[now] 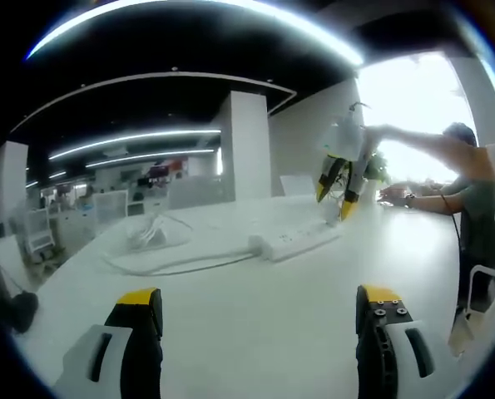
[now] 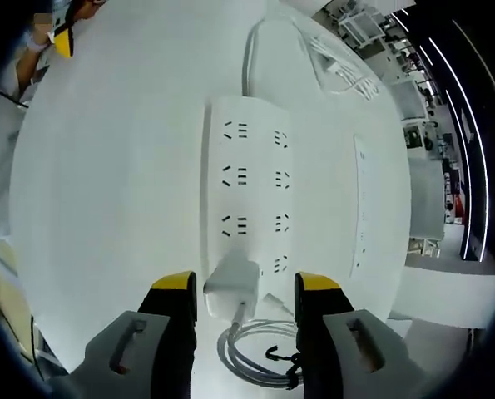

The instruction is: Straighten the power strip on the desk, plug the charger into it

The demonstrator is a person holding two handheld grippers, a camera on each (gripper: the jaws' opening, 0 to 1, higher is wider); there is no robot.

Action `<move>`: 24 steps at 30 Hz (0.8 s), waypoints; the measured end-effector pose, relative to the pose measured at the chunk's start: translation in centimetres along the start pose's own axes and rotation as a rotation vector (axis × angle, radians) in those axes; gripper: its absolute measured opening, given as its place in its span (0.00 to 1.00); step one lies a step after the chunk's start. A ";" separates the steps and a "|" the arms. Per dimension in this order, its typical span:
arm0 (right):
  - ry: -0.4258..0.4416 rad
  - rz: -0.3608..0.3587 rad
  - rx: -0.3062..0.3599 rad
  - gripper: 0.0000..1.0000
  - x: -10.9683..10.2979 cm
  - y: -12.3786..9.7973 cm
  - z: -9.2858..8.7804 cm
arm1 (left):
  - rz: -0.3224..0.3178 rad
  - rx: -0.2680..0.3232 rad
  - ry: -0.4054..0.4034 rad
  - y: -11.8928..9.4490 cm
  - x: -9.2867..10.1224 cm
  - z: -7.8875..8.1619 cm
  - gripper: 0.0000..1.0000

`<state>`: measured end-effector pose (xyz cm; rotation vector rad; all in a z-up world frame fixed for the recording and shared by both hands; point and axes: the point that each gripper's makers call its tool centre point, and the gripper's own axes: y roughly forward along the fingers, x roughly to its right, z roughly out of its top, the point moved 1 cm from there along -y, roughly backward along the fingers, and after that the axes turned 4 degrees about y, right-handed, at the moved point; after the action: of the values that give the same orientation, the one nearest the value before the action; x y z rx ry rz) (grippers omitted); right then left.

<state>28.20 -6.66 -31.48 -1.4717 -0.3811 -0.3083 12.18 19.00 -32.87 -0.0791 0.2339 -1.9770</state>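
The strip lies flat and straight on the desk, right ahead of the right gripper. The charger sits between its wide jaws, looking plugged in or nearly so. The left gripper hangs wide and empty, with the strip far in front, so little seems left to do.

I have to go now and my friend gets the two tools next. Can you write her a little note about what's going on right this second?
Left tool: open, holding nothing, low over the white desk.
Right tool: above the long white plastic power strip, jaws on either side of the small white charger block. Whether they pinch it, I cannot tell.
The charger sits at the strip's near end; I cannot tell if it is pushed fully in. Its coiled white cable lies on the desk.
The strip lies flat, lined up straight with the right tool.
Left to do: check the charger is seated, then let go.
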 end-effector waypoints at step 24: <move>-0.025 -0.070 0.033 0.43 -0.1 -0.2 -0.9 | -0.003 0.001 -0.003 -0.2 0.1 -0.3 0.99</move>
<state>28.11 -7.57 -31.35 -1.4327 -0.4558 -0.3382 11.94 19.07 -33.09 -0.0821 0.2305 -1.9800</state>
